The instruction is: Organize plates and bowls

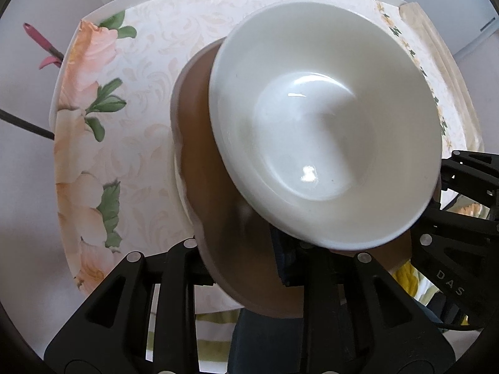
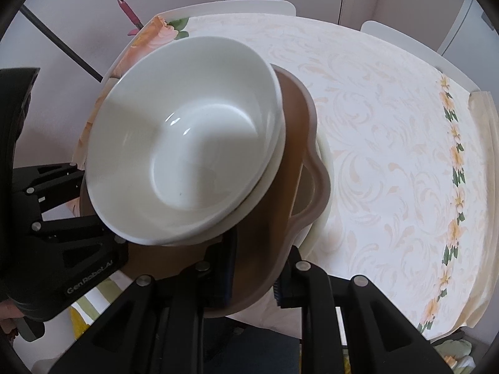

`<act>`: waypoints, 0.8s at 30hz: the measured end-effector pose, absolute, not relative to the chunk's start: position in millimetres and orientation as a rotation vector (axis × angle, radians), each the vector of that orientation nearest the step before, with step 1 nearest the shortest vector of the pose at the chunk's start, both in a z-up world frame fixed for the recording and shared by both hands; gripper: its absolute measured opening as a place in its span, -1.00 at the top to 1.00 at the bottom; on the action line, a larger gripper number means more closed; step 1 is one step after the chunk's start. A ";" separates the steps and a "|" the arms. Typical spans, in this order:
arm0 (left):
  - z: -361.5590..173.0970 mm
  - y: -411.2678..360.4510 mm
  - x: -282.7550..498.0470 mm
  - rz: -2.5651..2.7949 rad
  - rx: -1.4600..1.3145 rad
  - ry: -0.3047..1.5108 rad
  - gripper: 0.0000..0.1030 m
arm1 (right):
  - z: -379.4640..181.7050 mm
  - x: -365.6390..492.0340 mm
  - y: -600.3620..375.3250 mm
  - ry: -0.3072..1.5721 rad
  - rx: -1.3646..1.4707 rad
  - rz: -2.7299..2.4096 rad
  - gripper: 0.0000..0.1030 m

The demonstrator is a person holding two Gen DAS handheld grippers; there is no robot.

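Note:
A stack of two white bowls (image 1: pixel 324 131) sits on a brown plate (image 1: pixel 212 168) with a wavy pale rim, and a white plate edge (image 1: pixel 181 187) shows under it. The whole stack is held tilted above the table. My left gripper (image 1: pixel 246 268) is shut on the near rim of the brown plate, one finger on top and one beneath. In the right wrist view the bowls (image 2: pixel 187 137) and brown plate (image 2: pixel 293 168) fill the left half, and my right gripper (image 2: pixel 254 277) is shut on the plate's rim from the other side.
A round table with a floral cloth (image 2: pixel 389 143) lies under the stack; the cloth also shows in the left wrist view (image 1: pixel 137 143). White chair backs (image 2: pixel 255 4) stand at the far side. A pink-handled tool (image 1: pixel 43 45) sticks out at the table's left edge.

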State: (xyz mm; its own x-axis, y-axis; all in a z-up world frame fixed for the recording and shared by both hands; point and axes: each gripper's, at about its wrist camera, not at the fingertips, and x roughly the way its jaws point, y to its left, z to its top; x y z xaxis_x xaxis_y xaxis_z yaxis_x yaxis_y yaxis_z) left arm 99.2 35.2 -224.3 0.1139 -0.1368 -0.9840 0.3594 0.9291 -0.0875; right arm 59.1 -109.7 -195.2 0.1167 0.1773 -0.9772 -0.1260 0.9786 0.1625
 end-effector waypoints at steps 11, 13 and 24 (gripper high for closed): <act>-207.7 37.2 95.5 -0.386 0.230 1.443 0.52 | -184.4 54.2 -106.9 1.460 0.070 0.178 0.59; -203.0 38.6 93.8 -0.386 0.234 1.435 0.38 | -177.7 50.9 -111.1 1.461 0.073 0.170 0.57; -183.9 44.2 75.3 -0.377 0.232 1.381 -0.74 | -153.0 38.1 -118.0 1.438 0.106 0.147 0.36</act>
State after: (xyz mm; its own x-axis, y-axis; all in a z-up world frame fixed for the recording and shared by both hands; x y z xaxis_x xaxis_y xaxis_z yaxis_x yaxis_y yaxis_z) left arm 75.3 44.2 -183.9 0.1425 -0.1243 -0.9820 0.3922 0.9179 -0.0593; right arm 38.1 -118.0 -153.0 0.1262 0.1647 -0.9782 -0.0370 0.9862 0.1612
